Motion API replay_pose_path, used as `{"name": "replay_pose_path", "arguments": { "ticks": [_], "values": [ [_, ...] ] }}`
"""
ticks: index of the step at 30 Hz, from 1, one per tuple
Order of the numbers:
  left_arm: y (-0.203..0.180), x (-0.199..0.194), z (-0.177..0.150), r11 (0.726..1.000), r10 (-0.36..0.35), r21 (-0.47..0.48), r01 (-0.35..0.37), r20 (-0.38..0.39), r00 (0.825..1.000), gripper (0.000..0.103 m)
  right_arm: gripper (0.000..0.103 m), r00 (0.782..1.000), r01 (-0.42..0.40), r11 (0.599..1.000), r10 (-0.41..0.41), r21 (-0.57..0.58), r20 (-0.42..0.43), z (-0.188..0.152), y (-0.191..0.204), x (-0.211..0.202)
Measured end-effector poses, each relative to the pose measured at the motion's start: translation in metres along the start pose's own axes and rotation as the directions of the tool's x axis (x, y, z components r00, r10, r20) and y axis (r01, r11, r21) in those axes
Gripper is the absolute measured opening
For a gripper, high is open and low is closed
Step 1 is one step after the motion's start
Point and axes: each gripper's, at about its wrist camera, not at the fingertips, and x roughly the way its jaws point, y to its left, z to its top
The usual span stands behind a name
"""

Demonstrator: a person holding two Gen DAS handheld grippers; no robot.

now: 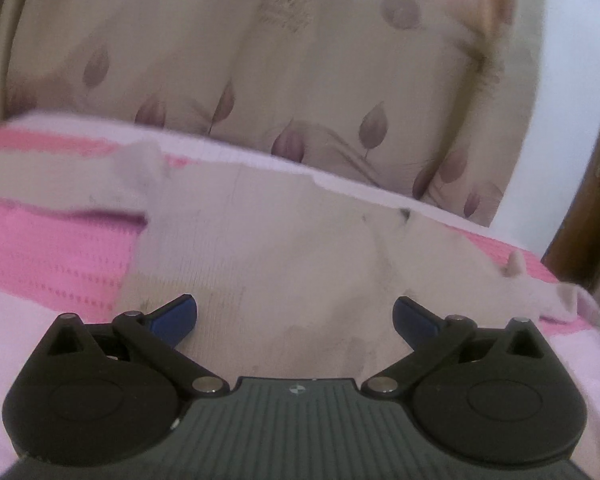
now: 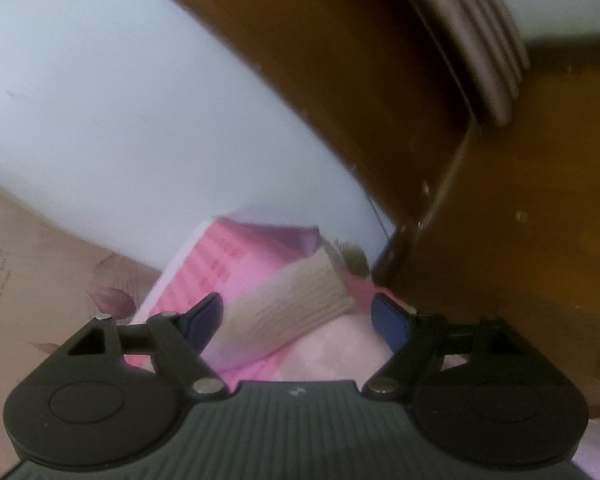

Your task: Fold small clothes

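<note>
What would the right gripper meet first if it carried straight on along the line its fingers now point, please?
Most likely the ribbed beige garment, which lies on the pink knitted cloth just ahead of the open right gripper. Motion blur leaves the depth unclear.

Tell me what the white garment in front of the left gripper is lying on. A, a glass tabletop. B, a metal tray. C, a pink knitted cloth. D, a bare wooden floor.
C: in the left wrist view the white garment lies spread on a pink knitted cloth, which shows around its edges, ahead of the open left gripper.
</note>
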Motion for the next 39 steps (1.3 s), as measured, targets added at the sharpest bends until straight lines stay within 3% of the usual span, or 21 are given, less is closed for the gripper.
{"name": "replay_pose_path", "arguments": {
  "ticks": [1,3,4,5,9,14,19,23,31,39],
  "values": [
    [0.004,0.002,0.001,1.0,-0.001,-0.026,0.001,-0.009,1.0,0.103,0.08,1.0,0.006,1.0,-0.006,-0.006,-0.01,0.0,0.0,0.008],
    [0.01,0.004,0.0,0.997,-0.002,-0.071,0.0,-0.018,1.0,0.103,0.054,0.999,0.038,0.999,-0.039,-0.039,-0.021,-0.002,0.01,0.017],
    [0.012,0.004,0.0,0.997,0.0,-0.082,-0.001,-0.017,1.0,0.103,0.019,0.999,0.036,0.997,-0.036,-0.068,0.002,0.0,0.015,0.015],
    [0.012,0.004,0.0,0.996,0.003,-0.086,-0.004,-0.016,1.0,0.103,0.013,1.0,0.008,0.997,-0.007,-0.082,0.017,0.003,0.019,0.013],
    [0.011,0.005,0.0,0.997,0.011,-0.078,-0.012,-0.019,1.0,0.103,0.012,0.995,-0.084,0.995,0.086,-0.05,0.042,0.007,0.035,-0.003],
    [0.015,0.004,0.0,0.995,-0.005,-0.103,0.003,-0.016,1.0,0.103,0.012,0.966,-0.244,0.968,0.248,-0.059,0.078,0.008,0.084,-0.042],
    [0.021,0.002,-0.001,0.989,-0.032,-0.145,0.031,0.0,1.0,0.103,0.012,0.934,-0.343,0.93,0.353,-0.132,0.058,0.001,0.162,-0.071],
    [0.03,-0.001,-0.002,0.976,-0.051,-0.211,0.056,0.031,0.998,0.103,0.012,0.892,-0.443,0.879,0.451,-0.175,0.01,-0.022,0.236,-0.083],
    [0.04,-0.004,-0.003,0.953,-0.068,-0.292,0.085,0.068,0.995,0.103,0.012,0.784,-0.621,0.765,0.598,-0.172,-0.169,-0.128,0.366,-0.061],
    [0.047,-0.006,-0.005,0.933,-0.089,-0.342,0.112,0.084,0.993,0.103,0.012,0.688,-0.693,0.719,0.639,-0.052,-0.343,-0.25,0.434,-0.017]
  ]
}}
